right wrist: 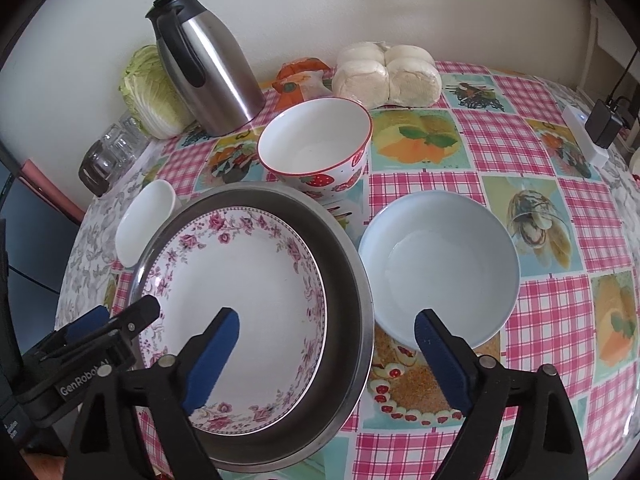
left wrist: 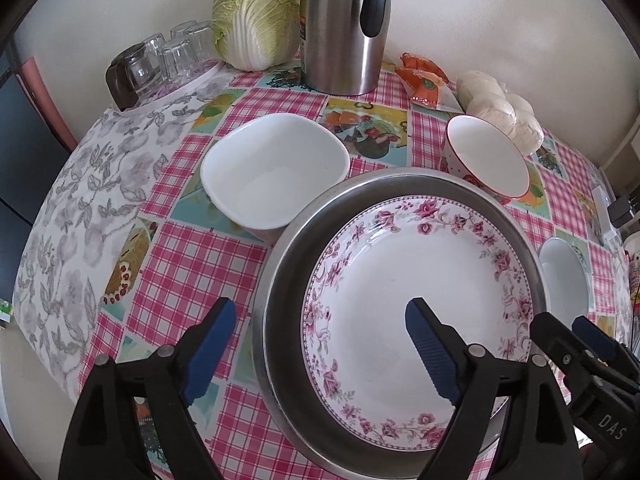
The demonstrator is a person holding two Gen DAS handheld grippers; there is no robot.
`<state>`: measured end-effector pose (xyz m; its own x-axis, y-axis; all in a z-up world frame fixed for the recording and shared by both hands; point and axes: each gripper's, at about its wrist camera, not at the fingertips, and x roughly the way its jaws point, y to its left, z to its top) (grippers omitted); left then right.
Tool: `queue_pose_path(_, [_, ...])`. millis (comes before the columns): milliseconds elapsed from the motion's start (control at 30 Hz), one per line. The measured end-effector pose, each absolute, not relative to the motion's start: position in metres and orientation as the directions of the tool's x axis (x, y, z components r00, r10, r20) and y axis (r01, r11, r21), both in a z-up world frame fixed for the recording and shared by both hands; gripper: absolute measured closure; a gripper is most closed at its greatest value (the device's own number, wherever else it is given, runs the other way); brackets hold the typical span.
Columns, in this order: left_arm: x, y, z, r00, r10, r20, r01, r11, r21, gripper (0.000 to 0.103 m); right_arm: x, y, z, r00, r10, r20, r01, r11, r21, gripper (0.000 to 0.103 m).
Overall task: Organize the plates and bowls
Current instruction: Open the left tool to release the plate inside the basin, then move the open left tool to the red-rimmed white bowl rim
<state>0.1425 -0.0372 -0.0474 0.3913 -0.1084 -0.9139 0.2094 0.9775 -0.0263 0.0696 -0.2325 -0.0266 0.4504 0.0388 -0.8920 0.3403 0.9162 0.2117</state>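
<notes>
A white plate with pink flowers [left wrist: 416, 312] [right wrist: 248, 272] lies inside a shallow steel pan [left wrist: 280, 264] [right wrist: 352, 280] on the checked tablecloth. My left gripper [left wrist: 320, 312] stands open over the pan's left rim, one finger outside it and the other above the plate. My right gripper [right wrist: 328, 318] is open astride the pan's right rim, with its outer finger by the pale blue bowl [right wrist: 440, 264] [left wrist: 564, 276]. Neither holds anything. A white squarish bowl [left wrist: 276, 168] [right wrist: 148, 220] and a strawberry bowl [left wrist: 486, 156] [right wrist: 316, 140] stand behind the pan.
Along the wall stand a steel thermos jug [left wrist: 344, 28] [right wrist: 208, 64], a cabbage [left wrist: 256, 16], upturned glasses [left wrist: 160, 60], an orange packet [left wrist: 424, 78] and a bag of white buns [right wrist: 388, 74]. A charger and white box [right wrist: 588, 128] sit at the far right edge.
</notes>
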Motion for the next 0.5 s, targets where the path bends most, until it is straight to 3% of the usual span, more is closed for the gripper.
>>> queue_pose_path(233, [0.1406, -0.0386, -0.0483, 0.405, -0.09, -0.91, 0.217, 0.976, 0.0, 0.01, 0.0696, -0.2336, -0.0271, 0.45, 0.034, -0.892, 0.347, 0.914, 0.21, 0.001])
queue_pose_path(500, [0.1402, -0.0397, -0.0491, 0.417, -0.081, -0.905, 0.227, 0.974, 0.017, 0.008, 0.0695, -0.2367, -0.0294, 0.441, 0.036, -0.897, 0.355, 0.911, 0.211, 0.0])
